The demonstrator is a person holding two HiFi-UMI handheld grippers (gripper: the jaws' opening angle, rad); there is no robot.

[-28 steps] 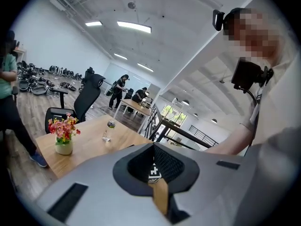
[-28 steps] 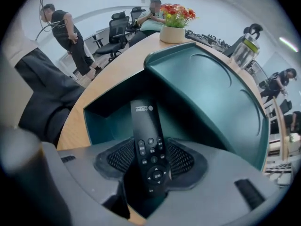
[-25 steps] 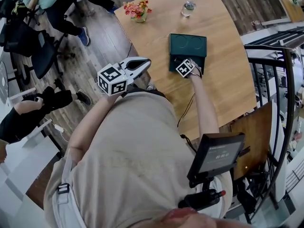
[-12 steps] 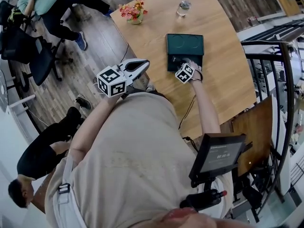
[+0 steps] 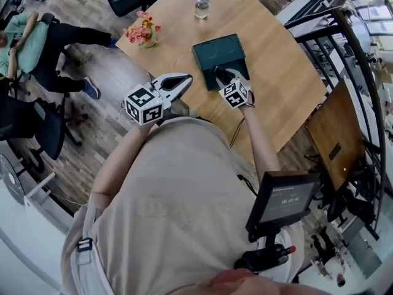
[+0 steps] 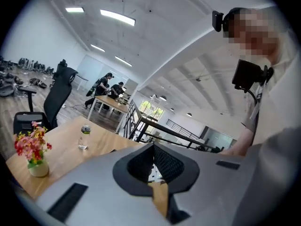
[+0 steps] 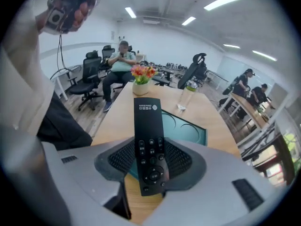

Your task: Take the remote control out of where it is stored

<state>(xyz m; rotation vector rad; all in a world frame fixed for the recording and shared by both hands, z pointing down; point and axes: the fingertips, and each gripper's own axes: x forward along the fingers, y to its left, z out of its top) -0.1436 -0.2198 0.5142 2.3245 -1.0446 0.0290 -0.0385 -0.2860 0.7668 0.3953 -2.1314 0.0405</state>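
A black remote control (image 7: 149, 142) stands up between the pads of my right gripper (image 7: 149, 161), which is shut on its lower half, buttons facing the camera. In the head view the right gripper (image 5: 225, 80) is at the near edge of a dark teal case (image 5: 219, 55) lying on the wooden table (image 5: 276, 60), with the remote's dark tip (image 5: 219, 73) showing above the case. The same teal case (image 7: 190, 132) lies just behind the remote. My left gripper (image 5: 179, 82) hangs off the table's left edge, jaws together and empty, as the left gripper view (image 6: 151, 167) also shows.
A vase of flowers (image 5: 143, 33) and a water bottle (image 5: 201, 7) stand at the table's far side. A black metal railing (image 5: 347, 66) runs along the right. A person sits on office chairs (image 5: 37, 42) at the left. A small monitor (image 5: 284, 200) hangs at my chest.
The head view has swung, shifting the table up and left. The right gripper has stayed at the case's near edge, and its jaws have come in a little around the remote. The left gripper holds still.
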